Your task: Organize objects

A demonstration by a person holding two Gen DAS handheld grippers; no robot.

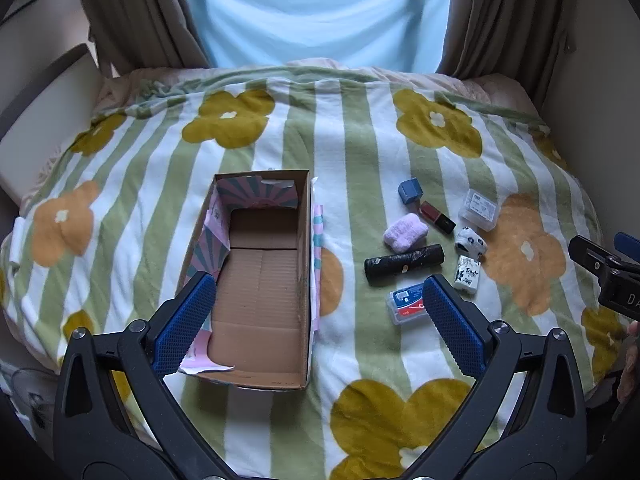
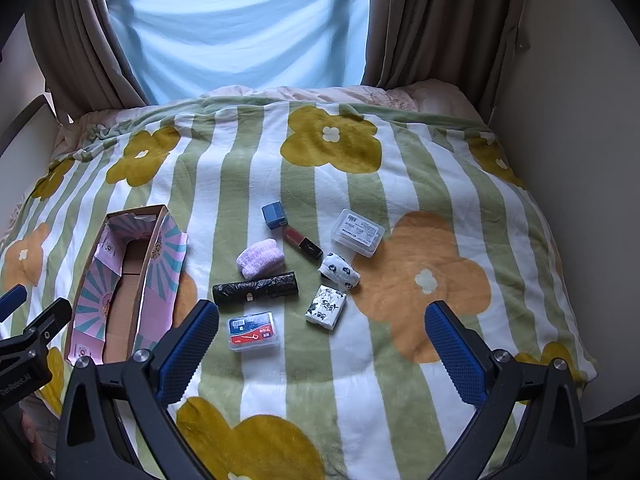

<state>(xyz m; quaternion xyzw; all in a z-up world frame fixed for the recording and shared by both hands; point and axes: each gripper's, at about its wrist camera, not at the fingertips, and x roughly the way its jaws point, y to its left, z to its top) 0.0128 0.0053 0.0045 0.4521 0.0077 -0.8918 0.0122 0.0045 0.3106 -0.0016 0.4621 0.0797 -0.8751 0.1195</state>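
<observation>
An open cardboard box (image 1: pixel 260 280) (image 2: pixel 128 280) with nothing inside lies on the flowered blanket. To its right sits a cluster: blue cube (image 2: pixel 275 215), red-and-black lipstick (image 2: pixel 303 242), clear case (image 2: pixel 357 233), pink fluffy bundle (image 2: pixel 260 259), black roll (image 2: pixel 256 289), panda-print bundle (image 2: pixel 339 271), tissue pack (image 2: pixel 326 306) and labelled case (image 2: pixel 253 331). My left gripper (image 1: pixel 319 282) hovers open above the box's right side, holding nothing. My right gripper (image 2: pixel 322 308) hovers open over the near side of the cluster, also holding nothing.
The striped blanket (image 1: pixel 360 140) covers a bed that ends at curtains (image 2: pixel 420 20) and a blue sheet over the window. A wall runs close along the right side (image 2: pixel 580 160). A pale headboard panel (image 1: pixel 48 120) stands at the left.
</observation>
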